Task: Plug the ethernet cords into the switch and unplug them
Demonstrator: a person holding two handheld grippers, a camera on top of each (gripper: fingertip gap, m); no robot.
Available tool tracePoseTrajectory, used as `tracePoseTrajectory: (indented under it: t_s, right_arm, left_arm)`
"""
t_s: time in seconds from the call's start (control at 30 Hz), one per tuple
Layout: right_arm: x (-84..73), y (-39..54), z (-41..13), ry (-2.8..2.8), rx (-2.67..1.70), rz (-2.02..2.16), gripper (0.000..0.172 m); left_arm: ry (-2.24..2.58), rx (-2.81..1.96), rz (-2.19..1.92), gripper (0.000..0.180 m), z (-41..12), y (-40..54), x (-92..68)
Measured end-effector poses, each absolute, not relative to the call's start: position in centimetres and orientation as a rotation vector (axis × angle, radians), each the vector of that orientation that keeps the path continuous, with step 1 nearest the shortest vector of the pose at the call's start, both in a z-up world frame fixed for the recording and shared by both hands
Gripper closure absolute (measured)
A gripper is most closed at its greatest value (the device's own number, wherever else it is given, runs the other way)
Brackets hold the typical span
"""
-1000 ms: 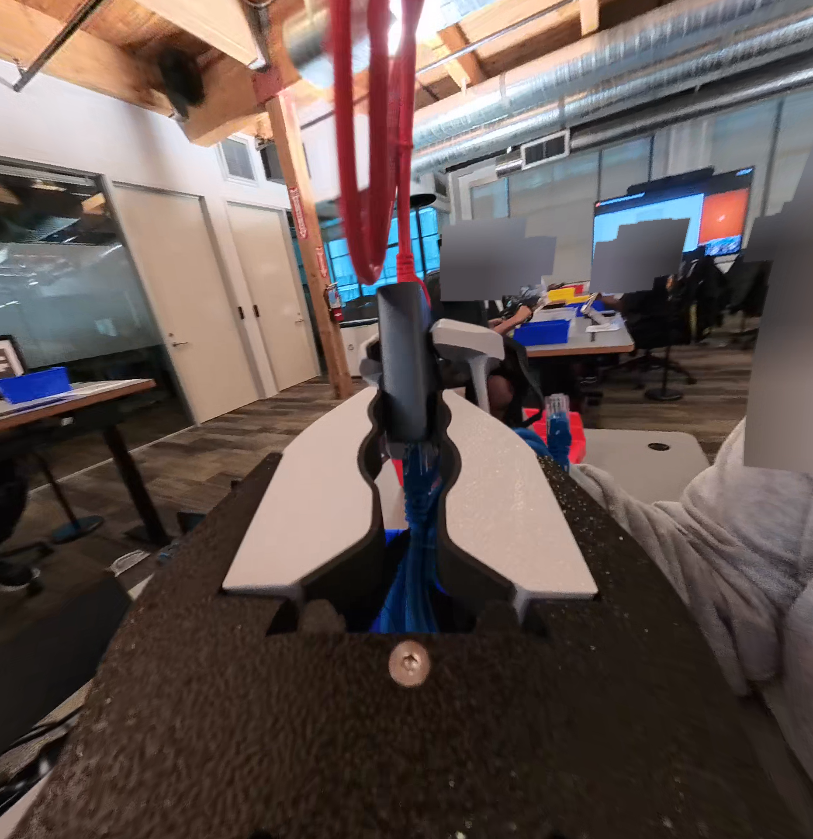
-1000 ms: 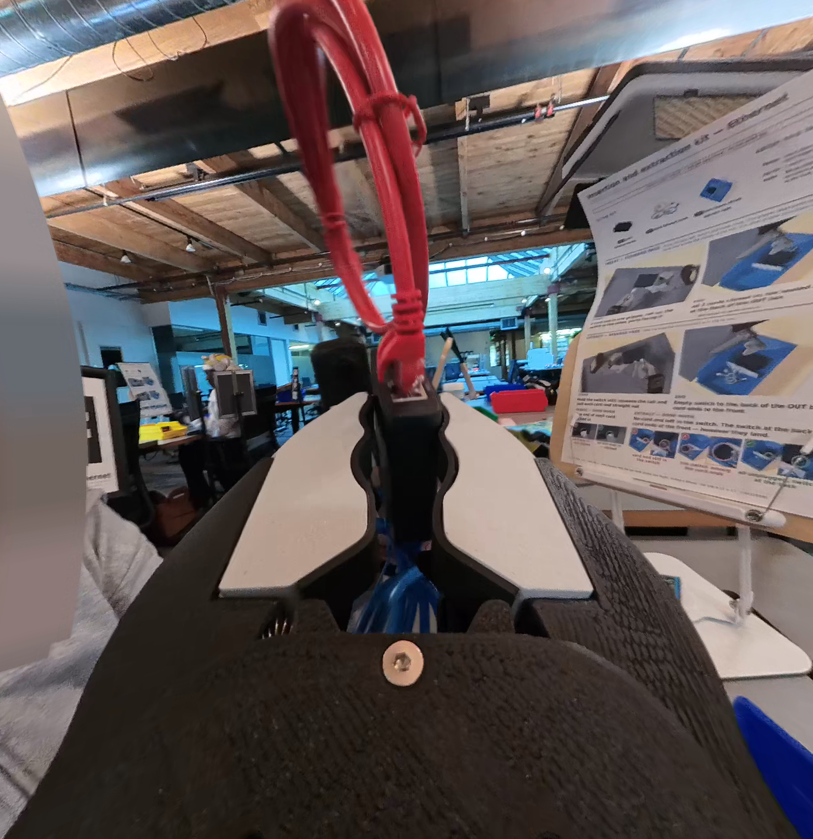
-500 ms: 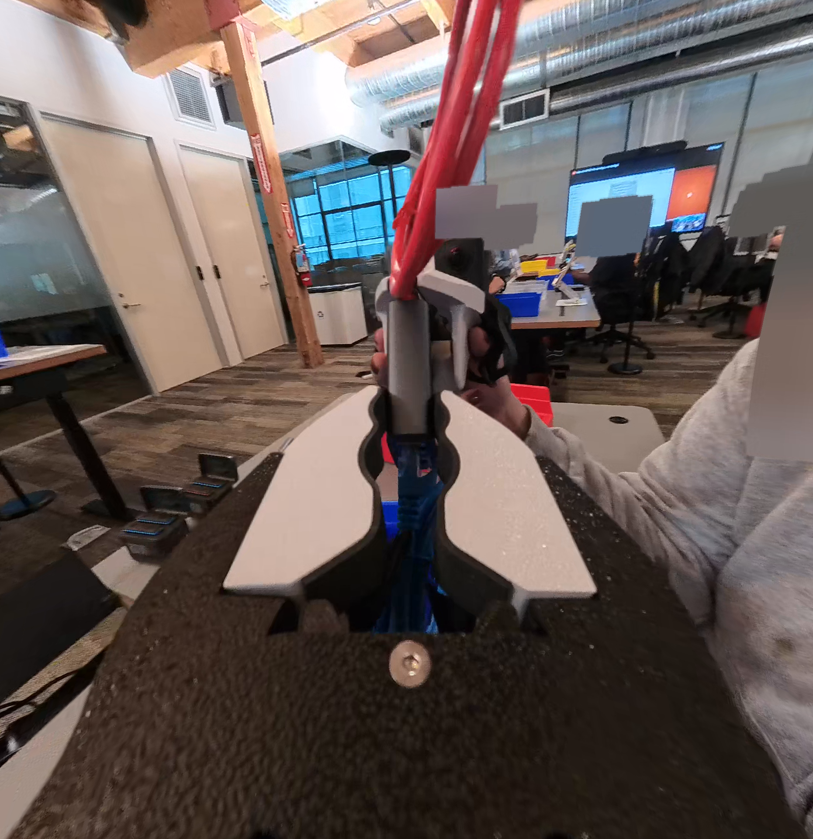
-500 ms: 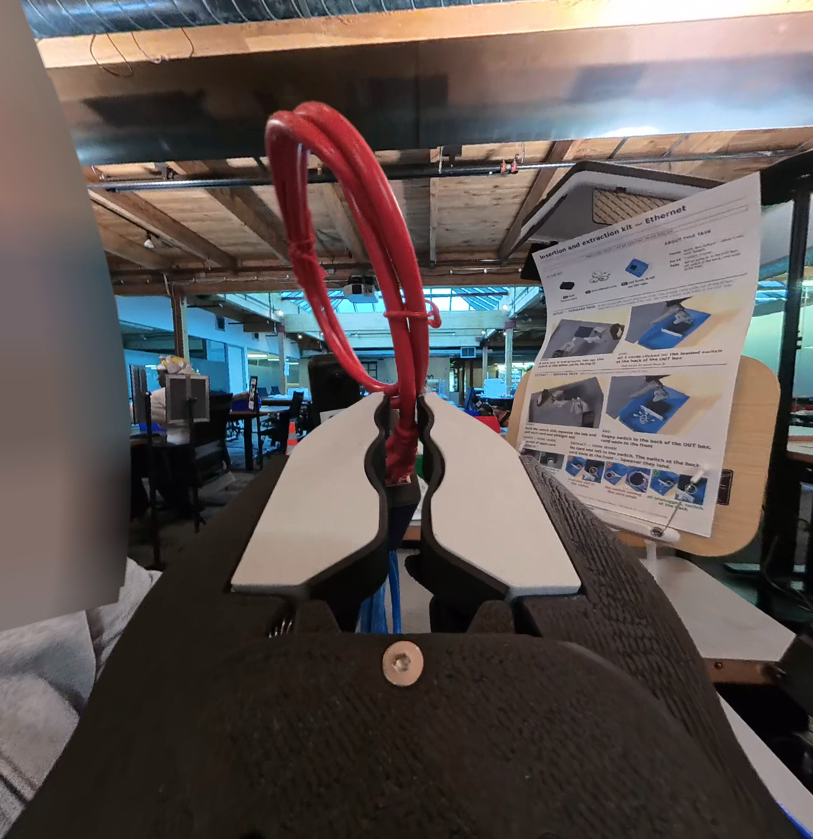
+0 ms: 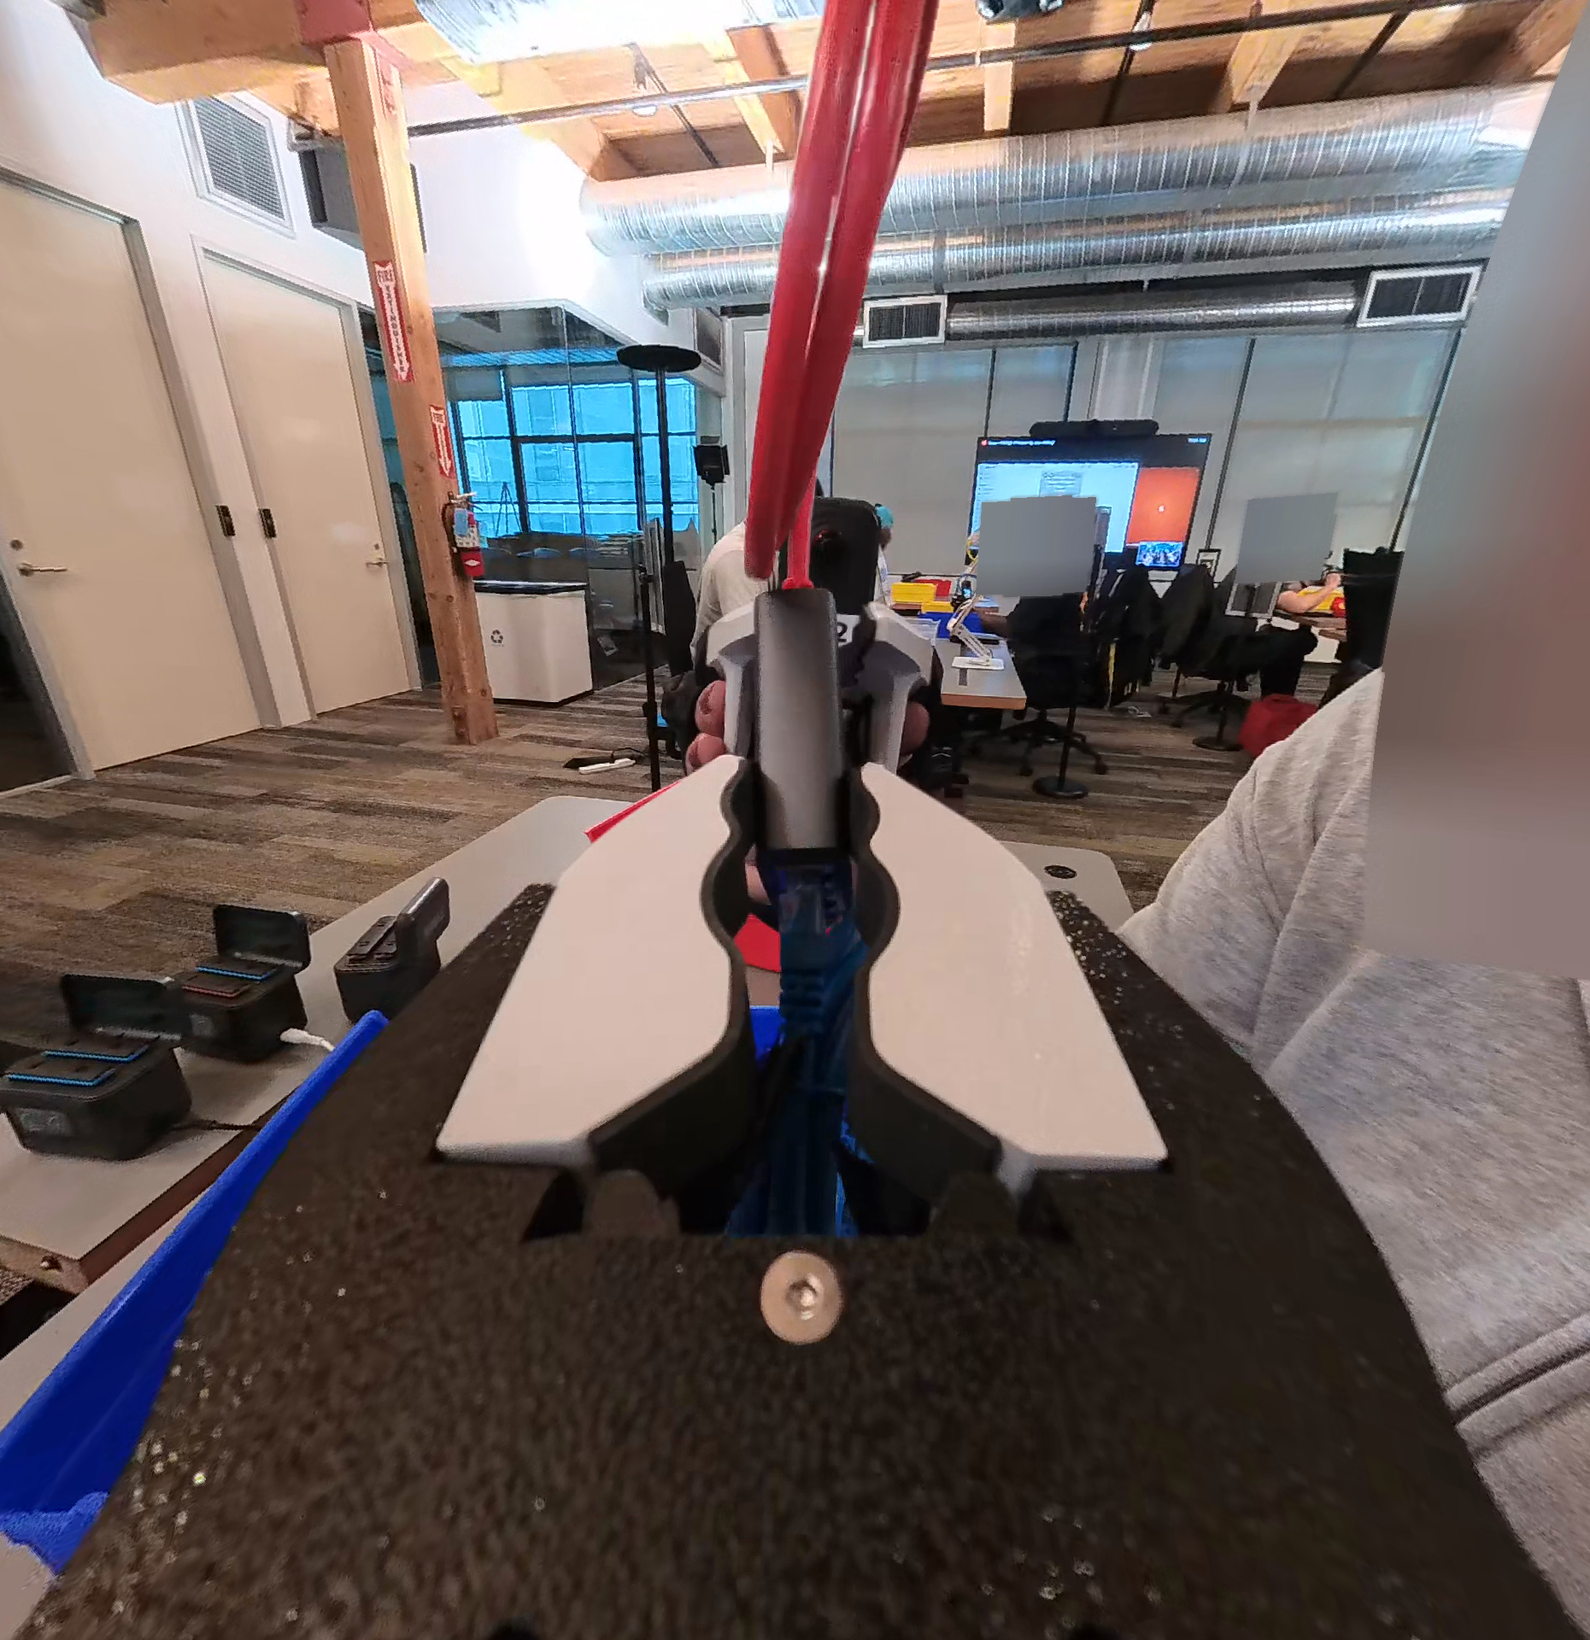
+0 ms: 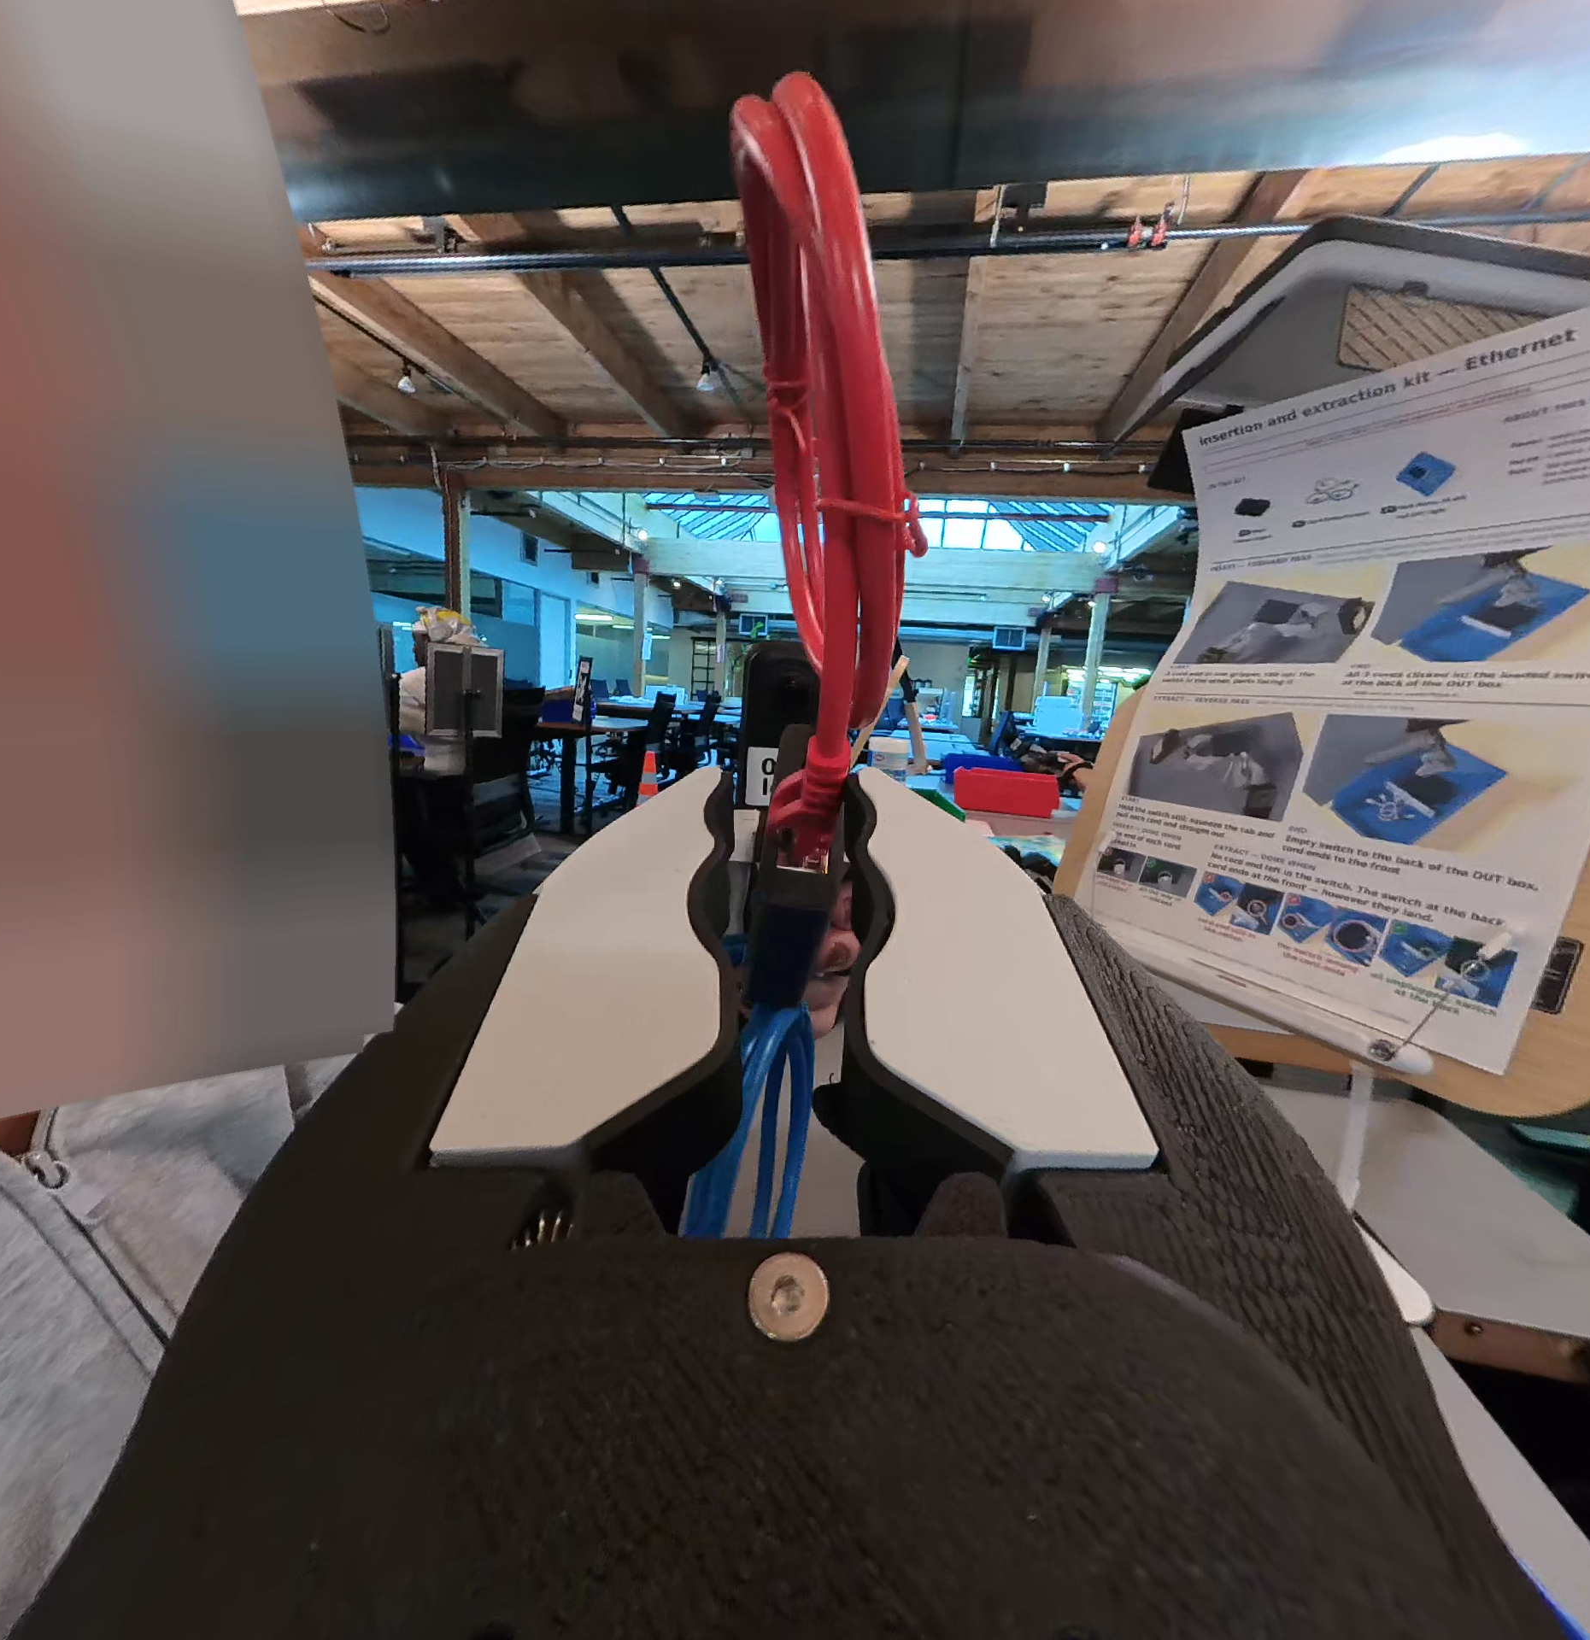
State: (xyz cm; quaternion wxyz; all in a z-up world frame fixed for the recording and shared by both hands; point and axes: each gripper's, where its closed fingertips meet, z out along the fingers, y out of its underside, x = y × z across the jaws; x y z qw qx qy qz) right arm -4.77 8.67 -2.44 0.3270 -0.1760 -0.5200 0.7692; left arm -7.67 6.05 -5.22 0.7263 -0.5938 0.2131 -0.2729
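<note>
In the left wrist view a blue bin (image 5: 178, 1242) is showing at the lower left edge of the table (image 5: 507, 852); black charging cases (image 5: 241, 985) are sitting in a row on a lower surface to the left; a grey sleeve (image 5: 1395, 1065) is filling the right side; a wooden post (image 5: 400, 355) and cream doors (image 5: 303, 497) are standing behind; people are sitting at desks before a wall screen (image 5: 1093, 497) far off. In the right wrist view a printed instruction sheet (image 6: 1377, 710) is leaning on a wooden stand to the right, and a red bin (image 6: 1004, 790) is lying on a desk beyond.

The left gripper (image 5: 800, 799) is clamping the dark grey switch (image 5: 798, 710) edge-on, both pads pressing its flat sides; the switch is rising upright past the fingertips, blocking the middle of the view. A blue ethernet cord (image 5: 809, 976) is hanging plugged into its lower end, running down between the fingers; a red ethernet cord (image 5: 826, 266) is looping up from its top end.

The right gripper (image 6: 791, 799) is standing narrowly apart around the red cord's plug (image 6: 804, 799), seated in the switch (image 6: 787, 923); whether its pads are pressing the plug I cannot tell.
</note>
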Motion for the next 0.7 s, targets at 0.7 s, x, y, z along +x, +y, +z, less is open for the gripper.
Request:
tracePoseTrajectory:
  t_s: [0.7]
  right_arm:
    - [-5.0,7.9,-2.3,-1.375,-0.473,2.062,0.159]
  left_arm:
    - [0.502,-1.276,-0.615,0.161,-5.0,5.8,-7.4]
